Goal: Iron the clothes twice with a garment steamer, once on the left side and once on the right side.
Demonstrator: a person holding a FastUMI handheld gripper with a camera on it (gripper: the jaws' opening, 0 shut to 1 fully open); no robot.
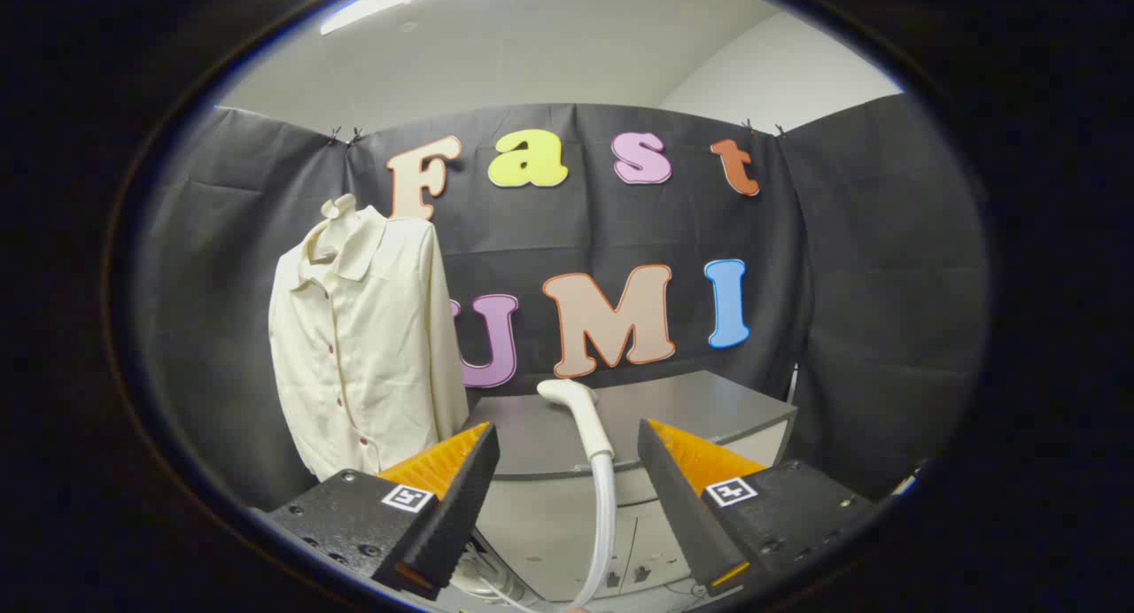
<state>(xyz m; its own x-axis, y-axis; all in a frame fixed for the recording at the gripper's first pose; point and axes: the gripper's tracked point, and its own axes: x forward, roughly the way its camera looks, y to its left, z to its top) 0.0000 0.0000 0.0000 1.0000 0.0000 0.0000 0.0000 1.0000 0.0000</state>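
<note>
the gripper (567, 458) is spread wide and holds nothing; the steamer (585, 418) stands upright between its fingers, touching neither, its head just above their tips and its hose (604, 524) running down from it. beyond and to the left, a cream shirt (363, 338) hangs against the cloth wall, beside a grey table (700, 409).

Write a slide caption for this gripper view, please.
Open claw lined up on the white steamer wand resting on a grey cabinet, a cream shirt hanging beside it, awaiting steaming.
</note>
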